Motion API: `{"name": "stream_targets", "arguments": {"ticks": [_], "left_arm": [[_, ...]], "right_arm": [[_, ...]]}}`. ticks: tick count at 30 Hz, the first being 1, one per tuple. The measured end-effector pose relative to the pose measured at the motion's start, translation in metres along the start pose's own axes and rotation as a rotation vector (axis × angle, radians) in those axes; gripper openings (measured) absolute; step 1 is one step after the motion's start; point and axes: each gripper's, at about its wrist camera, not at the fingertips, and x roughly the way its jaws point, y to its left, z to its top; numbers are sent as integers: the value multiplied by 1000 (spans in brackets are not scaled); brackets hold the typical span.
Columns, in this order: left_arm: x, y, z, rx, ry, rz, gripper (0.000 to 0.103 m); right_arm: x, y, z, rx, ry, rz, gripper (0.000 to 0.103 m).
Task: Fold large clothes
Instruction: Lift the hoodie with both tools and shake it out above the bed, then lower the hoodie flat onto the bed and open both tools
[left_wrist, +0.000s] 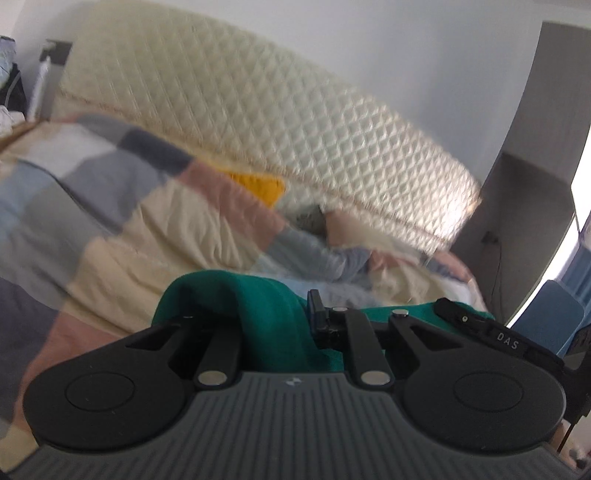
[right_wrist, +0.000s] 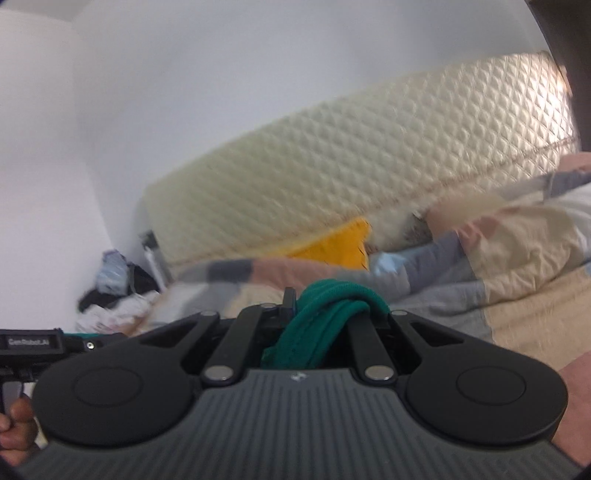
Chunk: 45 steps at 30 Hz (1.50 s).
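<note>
At the right edge of the left wrist view, white letters "DAS" sit on a black gripper part (left_wrist: 508, 341). At the left edge of the right wrist view, a black label (right_wrist: 29, 342) reads roughly "Gen Robot.AI", blurred.

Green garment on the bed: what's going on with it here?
A person is holding a green garment with a handheld gripper in each hand. The left gripper and the right gripper are both clamped on bunched folds of it, above a bed with a patchwork quilt and a quilted cream headboard. The views are blurred. The fold itself does not look laid out on the bed yet.
</note>
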Motion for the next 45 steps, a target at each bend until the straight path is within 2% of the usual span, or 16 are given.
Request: {"name": "stream_targets", "arguments": {"ticks": [4, 6, 9, 12, 13, 15, 17, 19, 20, 24, 30, 33, 39, 45], "left_arm": [[71, 34, -38, 7, 68, 6, 17], [97, 46, -45, -6, 101, 19, 17], [119, 57, -48, -18, 145, 41, 18], [125, 61, -45, -29, 189, 49, 18], [119, 58, -43, -32, 195, 51, 19], [104, 54, -39, -56, 208, 50, 31], [91, 49, -35, -56, 215, 41, 59], [67, 39, -29, -27, 197, 47, 67], [58, 35, -28, -7, 184, 52, 68], [16, 17, -26, 26, 165, 79, 68], [-68, -28, -33, 33, 114, 94, 68], [-113, -58, -41, 69, 110, 108, 68], [-203, -103, -69, 92, 83, 126, 68], [-274, -127, -120, 98, 95, 153, 68]], "right_arm": [[34, -21, -57, -3, 57, -69, 11], [52, -34, -79, 20, 95, -91, 12], [68, -39, -92, 30, 143, -106, 12], [66, -35, -93, 28, 180, -103, 12], [63, -34, -92, 27, 182, -96, 12], [56, -30, -87, 19, 200, -92, 13], [49, -28, -83, 26, 213, -90, 22], [36, -23, -77, 30, 215, -71, 50], [29, -20, -75, 23, 218, -51, 53], [-5, -4, -66, -5, 218, -38, 54], [-82, 20, -50, 12, 198, 8, 54], [-124, 34, -42, 10, 194, 20, 54], [-206, 55, -31, 37, 185, 33, 54], [-274, 63, -45, 29, 196, 33, 54]]}}
